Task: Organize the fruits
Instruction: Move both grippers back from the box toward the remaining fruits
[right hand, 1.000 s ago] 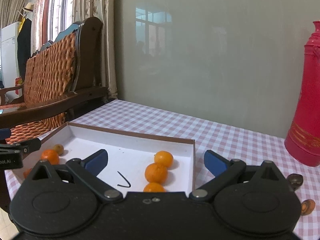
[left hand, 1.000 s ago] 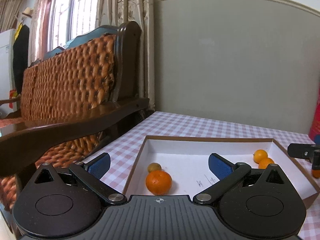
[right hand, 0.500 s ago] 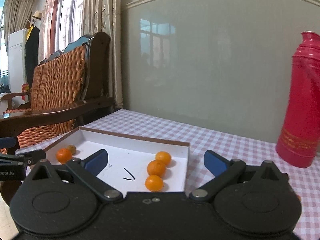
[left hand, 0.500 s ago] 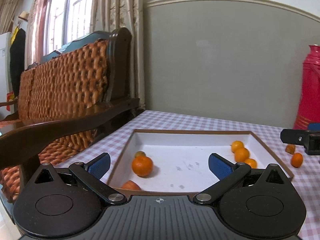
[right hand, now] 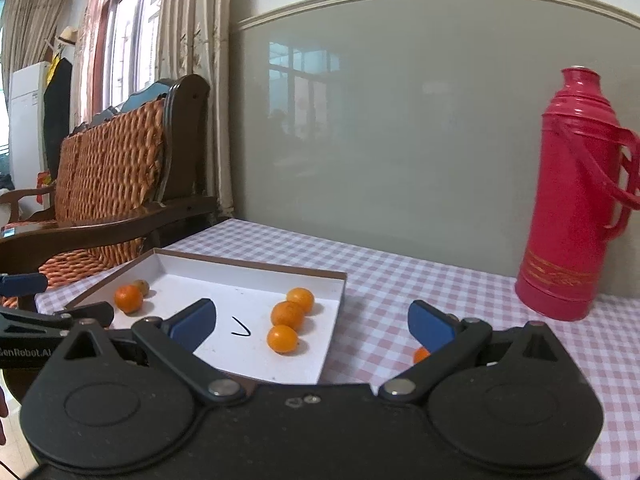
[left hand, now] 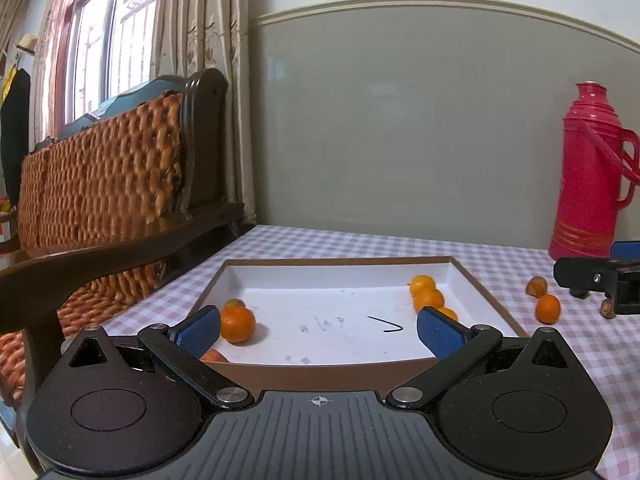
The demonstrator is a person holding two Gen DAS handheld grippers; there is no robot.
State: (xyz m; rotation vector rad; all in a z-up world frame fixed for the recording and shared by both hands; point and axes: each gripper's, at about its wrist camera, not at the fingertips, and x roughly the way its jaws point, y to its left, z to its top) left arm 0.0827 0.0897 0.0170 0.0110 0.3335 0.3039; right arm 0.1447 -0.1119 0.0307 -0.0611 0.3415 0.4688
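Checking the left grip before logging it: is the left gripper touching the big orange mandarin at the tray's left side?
Apart. In the right wrist view the big orange mandarin sits alone on the white tray floor, with the left gripper open and clear of it.

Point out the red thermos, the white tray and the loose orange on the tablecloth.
red thermos (right hand: 568, 216), right wrist view, middle of its body.
white tray (left hand: 340, 270), left wrist view, far inner wall.
loose orange (left hand: 547, 309), left wrist view, its centre.

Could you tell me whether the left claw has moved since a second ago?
Yes. The left claw has drawn back from the tray, whose near wall now shows.
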